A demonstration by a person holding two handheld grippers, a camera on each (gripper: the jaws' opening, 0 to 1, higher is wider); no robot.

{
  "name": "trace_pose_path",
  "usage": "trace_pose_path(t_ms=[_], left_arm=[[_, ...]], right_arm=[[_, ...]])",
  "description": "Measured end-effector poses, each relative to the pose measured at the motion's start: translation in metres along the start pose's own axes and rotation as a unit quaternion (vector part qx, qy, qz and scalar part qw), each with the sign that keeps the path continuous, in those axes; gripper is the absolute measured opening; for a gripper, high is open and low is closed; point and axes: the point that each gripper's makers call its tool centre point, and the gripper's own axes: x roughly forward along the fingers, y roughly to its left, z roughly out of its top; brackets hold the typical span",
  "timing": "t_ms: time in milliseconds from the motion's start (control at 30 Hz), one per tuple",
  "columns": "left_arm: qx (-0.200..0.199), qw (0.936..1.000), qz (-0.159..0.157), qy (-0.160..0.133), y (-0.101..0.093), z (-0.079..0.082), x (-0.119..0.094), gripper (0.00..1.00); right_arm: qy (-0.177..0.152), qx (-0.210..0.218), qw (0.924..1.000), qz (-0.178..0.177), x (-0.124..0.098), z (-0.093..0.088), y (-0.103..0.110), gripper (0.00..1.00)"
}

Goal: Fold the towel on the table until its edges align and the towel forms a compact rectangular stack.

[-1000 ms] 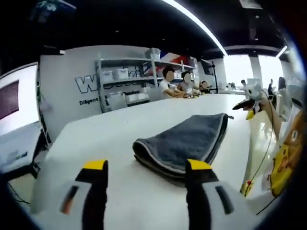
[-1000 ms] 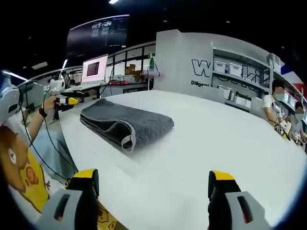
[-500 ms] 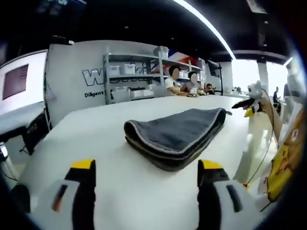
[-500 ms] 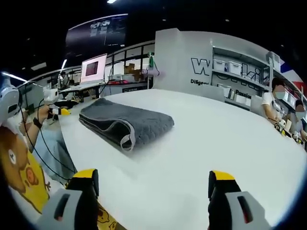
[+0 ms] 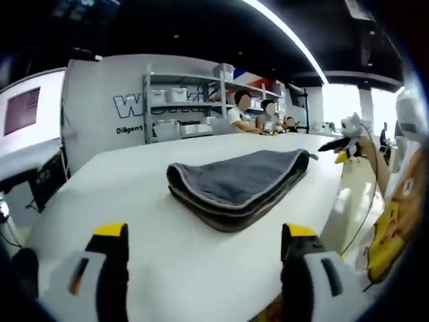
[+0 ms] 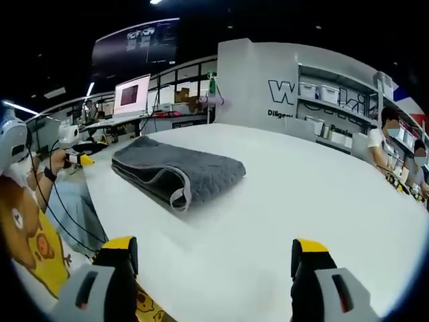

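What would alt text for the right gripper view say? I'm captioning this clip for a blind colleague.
A dark grey towel, folded into a thick stack, lies on a white table, its looped fold end facing the camera. The right gripper is in the foreground, its yellow-tipped jaws wide apart and holding nothing. Behind are shelves with bins and a monitor.

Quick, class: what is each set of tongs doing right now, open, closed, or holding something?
Left tongs: open, holding nothing, short of the folded towel.
Right tongs: open, holding nothing, above the bare table.
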Motion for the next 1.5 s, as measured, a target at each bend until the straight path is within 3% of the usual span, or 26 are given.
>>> trace_pose_path(t_ms=[433, 633, 800, 867, 1000, 1100, 1167, 1300, 1500], left_arm=[[-0.003, 0.9999, -0.016, 0.002, -0.011, 0.002, 0.009, 0.99], [-0.006, 0.9997, -0.020, -0.008, -0.016, 0.006, 0.009, 0.99], [-0.007, 0.9994, -0.029, -0.020, -0.023, 0.011, 0.010, 0.99], [-0.009, 0.9991, -0.033, -0.024, -0.024, 0.013, 0.010, 0.99], [-0.010, 0.9987, -0.040, -0.029, -0.027, 0.015, 0.011, 0.99], [-0.009, 0.9985, -0.043, -0.031, -0.028, 0.016, 0.011, 0.99], [-0.011, 0.9984, -0.044, -0.034, -0.027, 0.016, 0.011, 0.99], [-0.016, 0.9982, -0.045, -0.036, -0.026, 0.015, 0.011, 0.99], [-0.015, 0.9985, -0.037, -0.037, -0.020, 0.015, 0.008, 0.99]], right_arm=[[-0.022, 0.027, 0.9987, 0.037, 0.009, 0.010, 0.011, 0.99], [-0.046, 0.093, 0.9917, 0.076, 0.019, 0.032, 0.012, 0.98], [-0.062, 0.168, 0.9734, 0.143, 0.035, 0.058, 0.013, 0.95], [-0.062, 0.206, 0.9609, 0.175, 0.043, 0.066, 0.016, 0.93], [-0.050, 0.294, 0.9259, 0.232, 0.060, 0.077, 0.013, 0.88], [-0.039, 0.342, 0.9075, 0.240, 0.073, 0.082, 0.004, 0.84], [-0.031, 0.352, 0.9034, 0.243, 0.082, 0.084, 0.001, 0.82], [-0.008, 0.344, 0.9062, 0.246, 0.097, 0.082, 0.003, 0.76], [0.032, 0.338, 0.9054, 0.255, 0.115, 0.075, 0.010, 0.77]])
